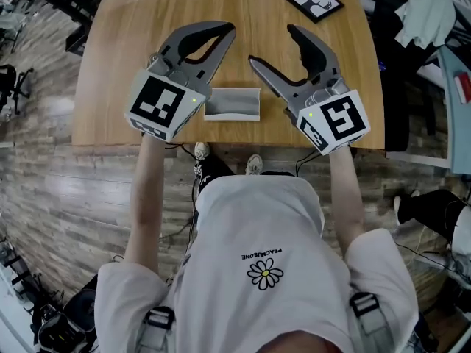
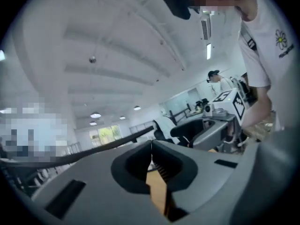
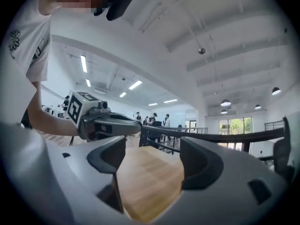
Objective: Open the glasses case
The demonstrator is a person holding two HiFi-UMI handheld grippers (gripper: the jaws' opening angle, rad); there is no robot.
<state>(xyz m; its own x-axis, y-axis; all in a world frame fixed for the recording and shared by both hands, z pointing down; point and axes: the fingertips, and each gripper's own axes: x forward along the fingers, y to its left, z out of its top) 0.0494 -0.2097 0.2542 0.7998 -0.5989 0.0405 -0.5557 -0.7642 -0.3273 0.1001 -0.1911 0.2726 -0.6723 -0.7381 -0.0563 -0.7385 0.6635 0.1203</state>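
glasses case (image 1: 232,103): grey, rectangular; lies flat on the wooden table (image 1: 140,28) near its front edge, between the two grippers
left gripper (image 1: 228,29): jaws clenched together; holds nothing
right gripper (image 1: 274,46): jaws spread wide; empty, touching nothing

Cropped and unclear
The table (image 1: 147,20) is cropped on its far side; whether the glasses case (image 1: 234,103) reaches under the left gripper (image 1: 227,31) cannot be told.
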